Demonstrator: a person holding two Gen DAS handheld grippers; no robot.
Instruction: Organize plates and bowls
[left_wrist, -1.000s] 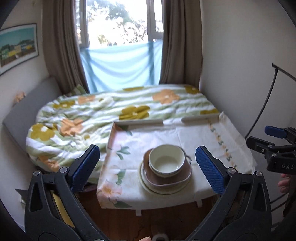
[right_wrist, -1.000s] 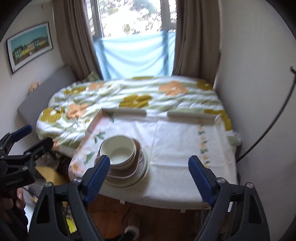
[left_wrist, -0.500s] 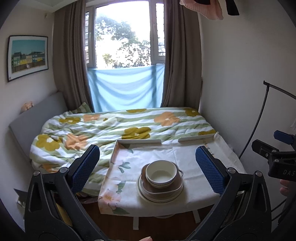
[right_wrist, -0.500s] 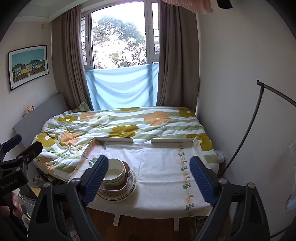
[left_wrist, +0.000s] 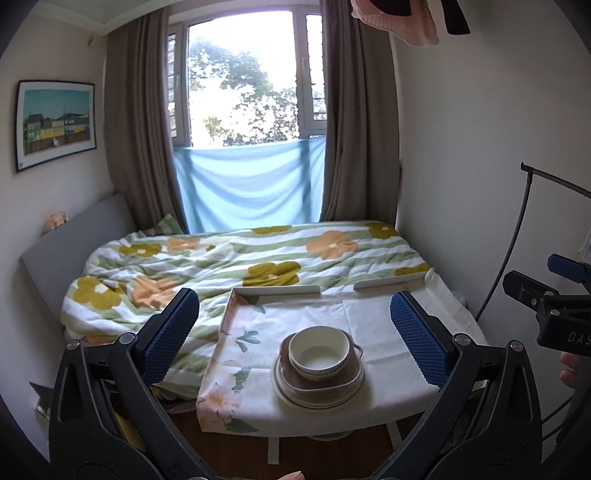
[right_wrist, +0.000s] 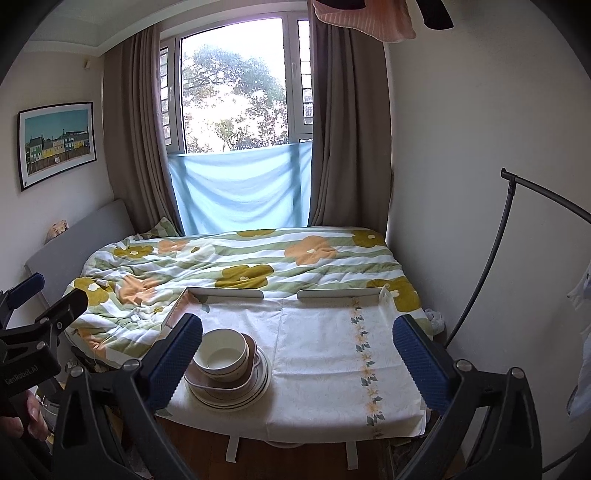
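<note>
A stack of dishes stands near the front edge of a small table (left_wrist: 388, 325) covered with a floral cloth. A cream bowl (left_wrist: 319, 352) sits on top, in a brown two-handled dish (left_wrist: 351, 380), on cream plates (left_wrist: 295, 397). The same stack shows left of centre in the right wrist view, with the bowl (right_wrist: 221, 356) and the plates (right_wrist: 255, 395). My left gripper (left_wrist: 295, 336) is open and empty, held back from the table. My right gripper (right_wrist: 297, 354) is open and empty too, also short of the table.
A bed with a flowered quilt (left_wrist: 229, 258) lies behind the table, under a curtained window. Low white rails (right_wrist: 225, 293) edge the table's far side. A black curved stand (right_wrist: 509, 221) rises at the right wall. A wooden floor lies below the table.
Both grippers have pulled back and tilted up, so the table and dish stack look smaller and lower and the window shows. The dishes have not moved. Both grippers stay open.
</note>
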